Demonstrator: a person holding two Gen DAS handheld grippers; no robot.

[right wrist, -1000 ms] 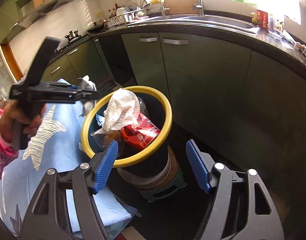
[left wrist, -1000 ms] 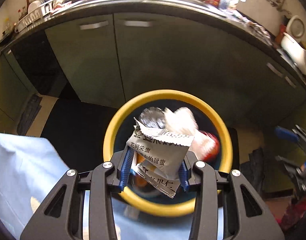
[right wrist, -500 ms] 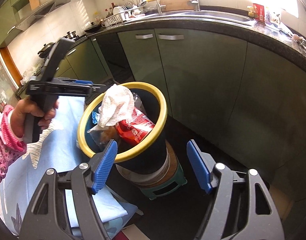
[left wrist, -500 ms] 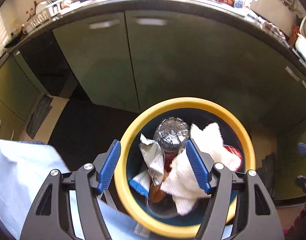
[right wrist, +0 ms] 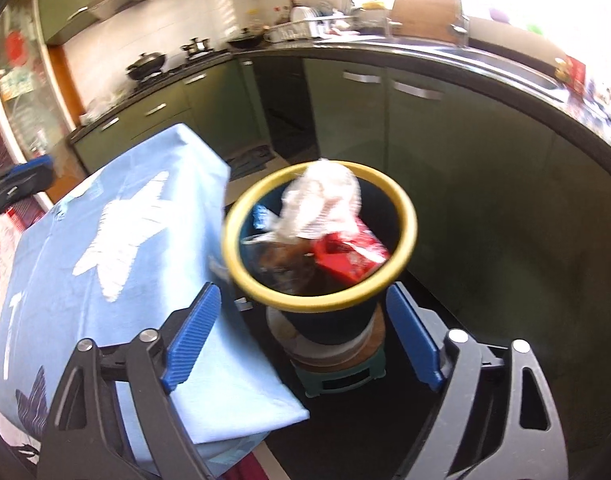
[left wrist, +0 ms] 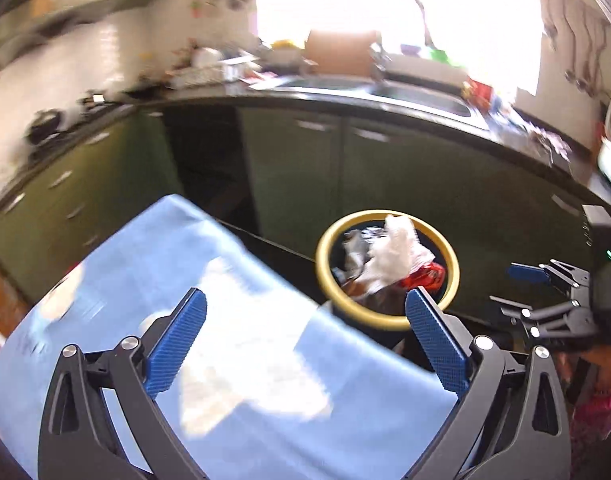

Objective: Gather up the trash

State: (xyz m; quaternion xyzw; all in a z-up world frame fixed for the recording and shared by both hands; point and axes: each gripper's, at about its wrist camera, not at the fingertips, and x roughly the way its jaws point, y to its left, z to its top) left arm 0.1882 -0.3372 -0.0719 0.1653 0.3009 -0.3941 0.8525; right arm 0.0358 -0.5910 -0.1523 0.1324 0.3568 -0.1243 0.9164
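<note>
A dark bin with a yellow rim (left wrist: 323,256) (right wrist: 233,240) stands beside the blue-clothed table (left wrist: 225,320). It is full of trash: a white crumpled tissue (left wrist: 397,248) (right wrist: 325,200) on top, a red wrapper (left wrist: 425,272) (right wrist: 349,256), a grey packet (left wrist: 351,250) and a clear bottle. My left gripper (left wrist: 305,308) hovers over the table's corner, short of the bin. Its jaws are opening wide and nothing is between them. My right gripper (right wrist: 303,300) is in front of the bin and above it, its jaws opening too, with nothing held. It shows at the right (left wrist: 545,284) in the left wrist view.
The bin sits on a small green stool (right wrist: 337,376) on a dark floor. Green cabinets (right wrist: 425,152) under a black counter curve behind it. The blue cloth (right wrist: 105,240) bears a white star print. A pink sleeve (left wrist: 601,408) shows at the right.
The left gripper let the grey snack packet drop into the bin, opened wide, then drew back and up over the table. The right gripper's jaws widened a little and it shifted slightly.
</note>
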